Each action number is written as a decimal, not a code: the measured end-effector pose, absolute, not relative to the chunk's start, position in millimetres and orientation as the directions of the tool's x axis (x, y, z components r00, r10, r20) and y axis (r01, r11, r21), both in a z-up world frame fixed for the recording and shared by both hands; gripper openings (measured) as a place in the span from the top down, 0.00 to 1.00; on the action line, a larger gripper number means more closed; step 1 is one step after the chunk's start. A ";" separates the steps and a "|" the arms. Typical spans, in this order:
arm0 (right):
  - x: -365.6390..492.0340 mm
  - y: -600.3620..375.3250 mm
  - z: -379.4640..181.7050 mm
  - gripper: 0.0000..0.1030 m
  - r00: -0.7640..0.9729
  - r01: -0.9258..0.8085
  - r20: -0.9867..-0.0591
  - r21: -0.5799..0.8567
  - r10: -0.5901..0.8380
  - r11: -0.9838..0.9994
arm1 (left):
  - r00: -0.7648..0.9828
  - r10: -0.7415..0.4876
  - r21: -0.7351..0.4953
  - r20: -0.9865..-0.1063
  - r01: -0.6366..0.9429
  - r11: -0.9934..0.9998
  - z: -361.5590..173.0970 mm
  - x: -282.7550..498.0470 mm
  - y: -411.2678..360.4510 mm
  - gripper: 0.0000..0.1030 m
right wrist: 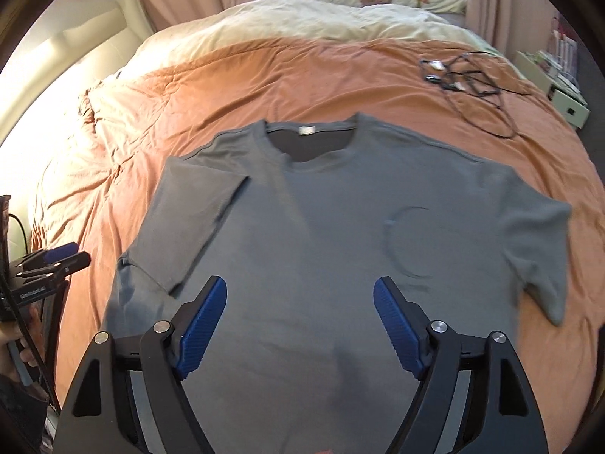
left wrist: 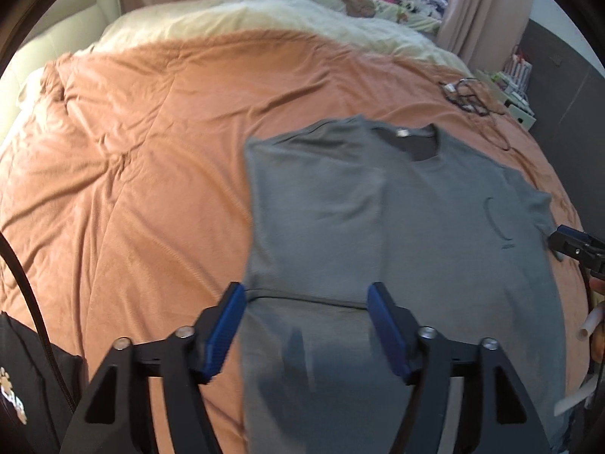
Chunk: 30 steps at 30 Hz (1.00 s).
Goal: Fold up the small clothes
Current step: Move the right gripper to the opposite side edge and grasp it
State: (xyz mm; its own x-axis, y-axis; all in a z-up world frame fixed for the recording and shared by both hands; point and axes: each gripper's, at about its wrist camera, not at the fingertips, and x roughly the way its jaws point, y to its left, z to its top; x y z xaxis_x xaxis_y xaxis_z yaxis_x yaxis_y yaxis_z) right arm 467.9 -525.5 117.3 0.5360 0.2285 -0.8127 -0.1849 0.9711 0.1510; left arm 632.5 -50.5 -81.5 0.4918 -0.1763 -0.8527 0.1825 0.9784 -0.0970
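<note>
A grey T-shirt [left wrist: 397, 234] lies face up on the orange bed cover [left wrist: 132, 189], collar away from me. Its left sleeve is folded inward over the body [right wrist: 196, 223]; its right sleeve [right wrist: 537, 249] lies spread out. It also shows in the right wrist view [right wrist: 321, 265]. My left gripper [left wrist: 304, 299] is open and empty, hovering over the shirt's lower left part. My right gripper [right wrist: 300, 295] is open and empty above the shirt's middle. The left gripper also shows at the left edge of the right wrist view [right wrist: 62, 255], the right one at the right edge of the left wrist view [left wrist: 574, 244].
A tangle of black cables [right wrist: 469, 79] lies on the cover beyond the shirt at the right. A cream duvet [right wrist: 302, 19] and pillows with clothes lie at the bed's far end. A pale green shelf unit [right wrist: 559, 83] stands right of the bed.
</note>
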 end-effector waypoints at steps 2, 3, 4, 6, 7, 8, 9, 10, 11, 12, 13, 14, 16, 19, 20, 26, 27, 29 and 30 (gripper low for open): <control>457.5 -540.6 123.8 0.23 0.545 -0.170 -0.809 0.149 0.219 0.974 | 0.496 -0.199 -0.116 -0.845 0.192 0.974 -72.1 628.5 -65.8 0.28; 452.6 -547.6 126.7 0.23 0.550 -0.161 -0.808 0.146 0.211 0.976 | 0.498 -0.207 -0.123 -0.842 0.195 0.973 -68.9 627.1 -72.7 0.28; 447.2 -554.9 130.2 0.23 0.557 -0.149 -0.807 0.136 0.197 0.979 | 0.500 -0.214 -0.128 -0.839 0.201 0.971 -65.5 625.7 -81.9 0.28; 435.5 -569.0 136.3 0.23 0.568 -0.140 -0.802 0.129 0.186 0.982 | 0.501 -0.228 -0.135 -0.835 0.215 0.967 -60.7 622.8 -97.0 0.28; 429.9 -577.2 139.3 0.23 0.570 -0.138 -0.801 0.128 0.184 0.982 | 0.500 -0.236 -0.139 -0.833 0.223 0.965 -58.7 621.6 -105.6 0.28; 426.9 -583.0 141.2 0.23 0.573 -0.132 -0.801 0.121 0.175 0.984 | 0.498 -0.245 -0.144 -0.832 0.233 0.962 -56.6 620.2 -116.6 0.28; 424.3 -586.9 142.9 0.23 0.577 -0.124 -0.800 0.113 0.164 0.986 | 0.497 -0.252 -0.146 -0.830 0.242 0.959 -55.2 619.2 -124.9 0.28; 420.7 -592.7 144.9 0.23 0.583 -0.116 -0.797 0.110 0.157 0.987 | 0.496 -0.258 -0.147 -0.829 0.252 0.957 -54.0 618.4 -132.9 0.28; 417.3 -599.8 147.5 0.23 0.588 -0.112 -0.794 0.113 0.158 0.987 | 0.495 -0.265 -0.147 -0.827 0.266 0.953 -52.4 616.8 -143.5 0.28; 413.1 -606.9 149.3 0.23 0.592 -0.105 -0.791 0.116 0.156 0.988 | 0.495 -0.270 -0.146 -0.826 0.275 0.950 -50.9 615.6 -152.5 0.28; 410.1 -612.6 150.5 0.23 0.594 -0.099 -0.789 0.118 0.154 0.988 | 0.492 -0.277 -0.148 -0.825 0.286 0.947 -49.9 614.9 -162.8 0.28; 408.3 -617.8 151.2 0.23 0.596 -0.094 -0.789 0.121 0.153 0.988 | 0.490 -0.284 -0.151 -0.824 0.293 0.944 -48.8 614.2 -169.0 0.28; 402.8 -630.3 151.7 0.23 0.599 -0.083 -0.786 0.125 0.150 0.989 | 0.485 -0.301 -0.159 -0.821 0.313 0.936 -47.2 613.0 -185.9 0.28; 399.1 -650.6 151.7 0.23 0.604 -0.065 -0.783 0.137 0.148 0.988 | 0.483 -0.316 -0.157 -0.817 0.341 0.927 -45.4 611.1 -210.5 0.28; 397.8 -659.5 151.6 0.23 0.607 -0.057 -0.781 0.143 0.147 0.988 | 0.480 -0.324 -0.159 -0.815 0.354 0.922 -45.2 610.6 -219.7 0.28; 396.7 -701.9 145.8 0.28 0.612 -0.016 -0.778 0.171 0.145 0.985 | 0.472 -0.363 -0.177 -0.804 0.394 0.902 -44.8 613.3 -262.8 0.28; 397.6 -707.5 144.0 0.32 0.609 -0.010 -0.780 0.175 0.145 0.985 | 0.471 -0.372 -0.182 -0.800 0.401 0.898 -45.1 614.6 -270.5 0.28; 399.7 -722.5 138.3 0.36 0.604 0.008 -0.783 0.189 0.146 0.982 | 0.468 -0.383 -0.184 -0.796 0.415 0.891 -47.1 618.3 -288.0 0.28; 401.2 -731.0 134.8 0.39 0.603 0.020 -0.784 0.201 0.149 0.979 | 0.465 -0.387 -0.186 -0.797 0.420 0.888 -48.5 619.9 -296.0 0.28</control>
